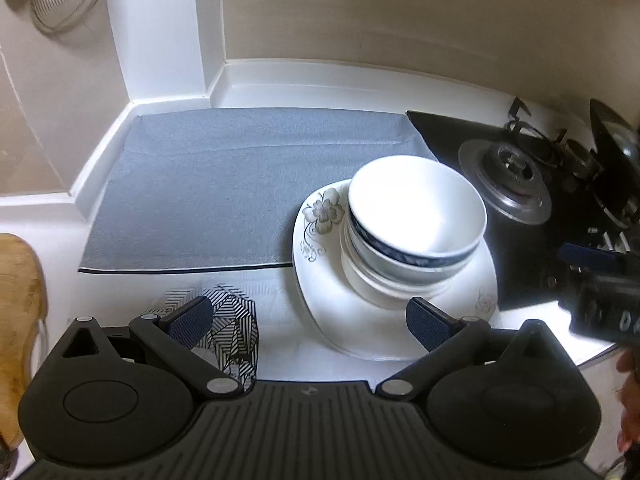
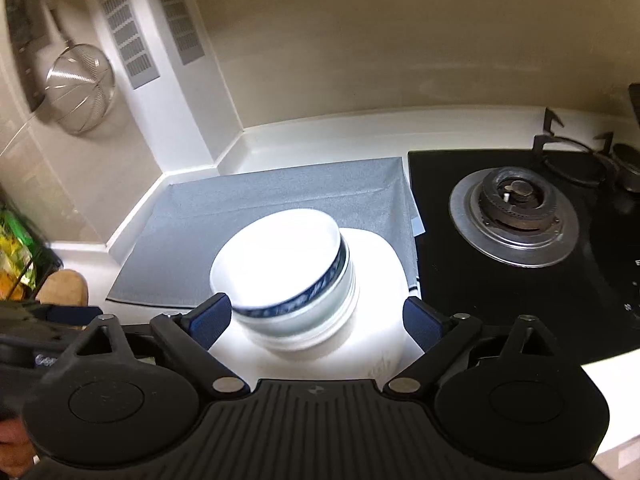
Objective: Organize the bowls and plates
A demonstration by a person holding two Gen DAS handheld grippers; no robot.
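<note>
A stack of white bowls (image 1: 416, 208) with dark blue bands sits on a white flowered plate (image 1: 320, 248). The plate rests on the right end of a grey mat and the white counter, close to the stove. My left gripper (image 1: 310, 324) hovers open above the plate's near rim, with nothing between its fingers. In the right wrist view the bowls (image 2: 280, 252) and plate (image 2: 380, 264) lie below and just ahead of my right gripper (image 2: 316, 320). That gripper stands open, and its blue pads are clear of the stack.
The grey mat (image 1: 200, 184) covers the counter's back left. A black gas stove (image 1: 516, 184) with a burner (image 2: 516, 216) borders the plate on the right. A black-and-white patterned object (image 1: 232, 328) lies under my left fingers. A wooden board (image 1: 16, 300) sits far left, and a wire strainer (image 2: 80, 84) hangs on the wall.
</note>
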